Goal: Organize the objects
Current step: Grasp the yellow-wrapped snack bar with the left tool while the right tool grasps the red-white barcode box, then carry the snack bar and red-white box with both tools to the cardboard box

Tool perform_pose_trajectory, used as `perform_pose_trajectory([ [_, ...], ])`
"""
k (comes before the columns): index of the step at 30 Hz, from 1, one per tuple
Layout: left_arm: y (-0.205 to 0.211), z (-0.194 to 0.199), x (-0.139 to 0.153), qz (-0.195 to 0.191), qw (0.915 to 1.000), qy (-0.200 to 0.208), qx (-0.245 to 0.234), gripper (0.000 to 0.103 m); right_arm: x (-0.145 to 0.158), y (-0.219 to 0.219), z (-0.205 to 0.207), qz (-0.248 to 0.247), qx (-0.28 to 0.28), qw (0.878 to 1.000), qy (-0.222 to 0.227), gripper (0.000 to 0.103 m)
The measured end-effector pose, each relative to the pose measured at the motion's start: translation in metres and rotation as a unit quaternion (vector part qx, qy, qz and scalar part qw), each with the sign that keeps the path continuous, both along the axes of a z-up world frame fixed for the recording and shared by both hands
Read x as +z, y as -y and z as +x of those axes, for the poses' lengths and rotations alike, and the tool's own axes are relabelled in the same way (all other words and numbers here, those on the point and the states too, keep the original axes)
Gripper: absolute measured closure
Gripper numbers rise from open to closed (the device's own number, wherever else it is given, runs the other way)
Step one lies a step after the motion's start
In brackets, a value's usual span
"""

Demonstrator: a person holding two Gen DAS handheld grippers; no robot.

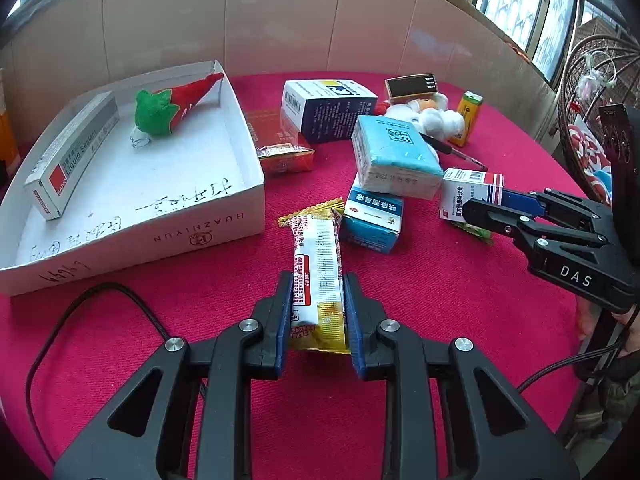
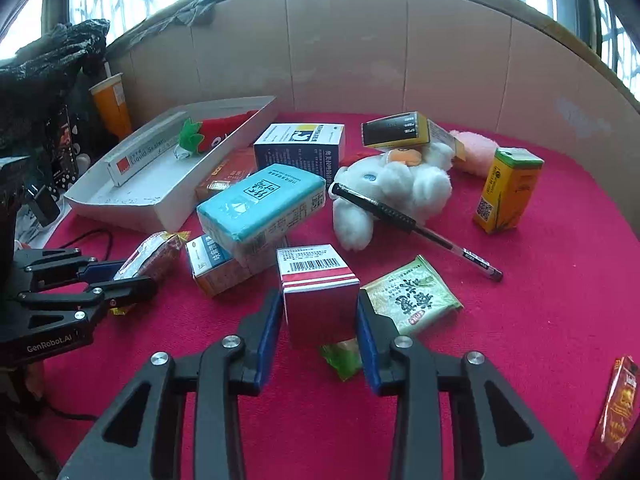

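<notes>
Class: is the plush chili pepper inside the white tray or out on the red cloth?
Inside: the plush chili pepper lies on the white tray floor, enclosed by its walls.

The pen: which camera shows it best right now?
The right wrist view. There the pen shows end to end, its cap end resting on the white plush and its tip on the red cloth. The left wrist view shows only part of it, small, beyond the blue tissue pack.

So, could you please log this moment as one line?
left gripper: shut on snack bar | right gripper: shut on red-and-white box | tray: sealant box, plush chili
</notes>
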State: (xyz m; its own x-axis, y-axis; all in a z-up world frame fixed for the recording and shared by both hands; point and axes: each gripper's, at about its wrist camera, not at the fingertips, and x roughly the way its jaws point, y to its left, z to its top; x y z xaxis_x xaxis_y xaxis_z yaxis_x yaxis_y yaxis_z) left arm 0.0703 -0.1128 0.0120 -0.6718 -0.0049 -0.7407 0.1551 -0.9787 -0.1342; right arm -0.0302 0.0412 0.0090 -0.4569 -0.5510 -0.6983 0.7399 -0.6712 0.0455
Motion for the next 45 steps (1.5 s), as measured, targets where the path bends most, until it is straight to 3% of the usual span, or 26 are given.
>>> perform_pose_trajectory([
  [11,-0.018,0.021,0.043,-0.053,0.9956,-0.078,-0.001,0.079,0.067,-0.03,0.026,-0.092,-0.027,0.994,-0.049,0.068],
  [17,-0.009,0.027,0.053,-0.053,0.994,-0.094,0.012,0.079,0.086,-0.023,0.045,-0.11,-0.011,0.991,-0.069,0.068],
  [45,0.031,0.057,0.058,-0.024,0.9895,-0.124,0.071,0.079,0.086,0.013,0.073,-0.093,0.029,0.993,-0.068,0.068],
])
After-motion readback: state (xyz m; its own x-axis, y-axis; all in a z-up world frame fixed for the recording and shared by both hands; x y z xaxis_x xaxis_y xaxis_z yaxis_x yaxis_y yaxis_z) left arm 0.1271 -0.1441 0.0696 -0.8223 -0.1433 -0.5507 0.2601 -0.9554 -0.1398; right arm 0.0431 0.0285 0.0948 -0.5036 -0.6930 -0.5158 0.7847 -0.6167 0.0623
